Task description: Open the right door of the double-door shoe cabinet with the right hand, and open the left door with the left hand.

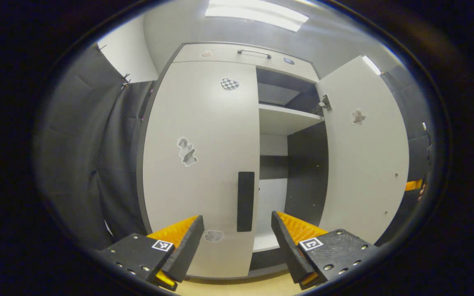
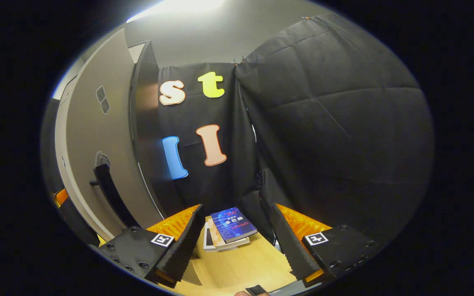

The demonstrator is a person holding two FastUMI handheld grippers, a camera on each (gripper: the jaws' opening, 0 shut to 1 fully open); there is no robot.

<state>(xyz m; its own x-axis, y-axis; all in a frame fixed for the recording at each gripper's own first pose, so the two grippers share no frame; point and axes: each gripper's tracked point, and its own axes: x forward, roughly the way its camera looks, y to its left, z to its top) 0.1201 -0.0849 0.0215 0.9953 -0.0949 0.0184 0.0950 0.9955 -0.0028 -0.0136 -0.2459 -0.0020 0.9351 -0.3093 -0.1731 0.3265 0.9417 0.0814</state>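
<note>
One door down: I see the right door (image 1: 364, 152) swung wide, the left door (image 1: 200, 164) closed, my left gripper (image 1: 237, 238) and right gripper (image 2: 237, 238) both spread, gripping nothing.

The shoe cabinet (image 1: 204, 135) is faced in smooth, matt pale laminate, and a soft sheen is seen on its left door (image 1: 196, 164). A matt black handle (image 1: 245, 201) is set near that door's inner edge, and a glossy metal bar handle (image 1: 254, 52) above it. Matt black cloth (image 2: 335, 123), creased, is hung beside the cabinet. Below it, a glossy-covered book (image 2: 233, 224) lies on a smooth wood-look floor (image 2: 241, 267).
</note>
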